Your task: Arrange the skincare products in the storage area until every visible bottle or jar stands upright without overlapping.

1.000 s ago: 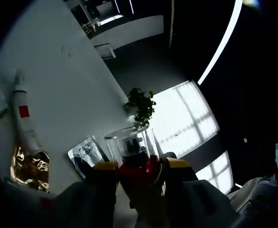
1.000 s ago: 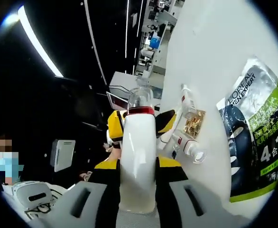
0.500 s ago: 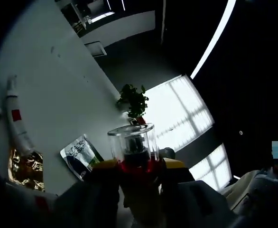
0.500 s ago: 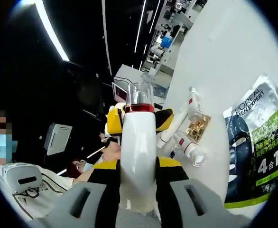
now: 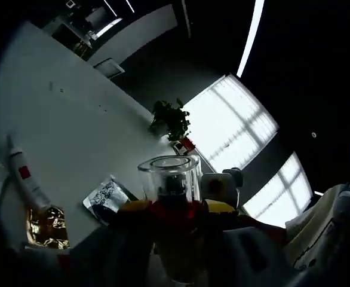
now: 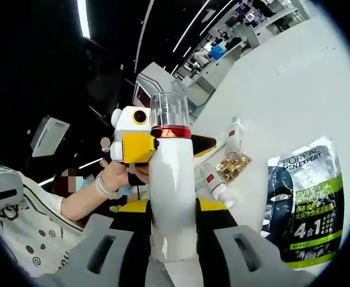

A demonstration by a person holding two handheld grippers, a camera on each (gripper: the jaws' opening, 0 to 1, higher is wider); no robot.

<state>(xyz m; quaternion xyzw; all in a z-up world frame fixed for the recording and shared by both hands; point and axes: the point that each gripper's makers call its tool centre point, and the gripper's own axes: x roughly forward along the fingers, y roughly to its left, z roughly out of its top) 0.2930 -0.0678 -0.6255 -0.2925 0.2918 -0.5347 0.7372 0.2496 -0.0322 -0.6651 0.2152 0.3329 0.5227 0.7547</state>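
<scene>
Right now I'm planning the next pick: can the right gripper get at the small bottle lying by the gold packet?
Probably not: the right gripper is shut on the white pump bottle, so its jaws are occupied.

left gripper view is dim and heavy with contrast: the big windows (image 5: pixel 246 134) blow out to pure white, a ceiling light strip (image 5: pixel 251 33) glares above them, and the left claw (image 5: pixel 176 210) at the bottom sits backlit, nearly a silhouette, with the white desk (image 5: pixel 55 125) reading grey. right gripper view is much brighter, the desk (image 6: pixel 294 84) lit evenly and close to overexposed, the white bottle (image 6: pixel 172 197) showing soft sheen, ceiling strips (image 6: pixel 84 18) streaking across a black background. both views bend straight lines hard toward the edges, and the claw parts nearest the lens are soft.
</scene>
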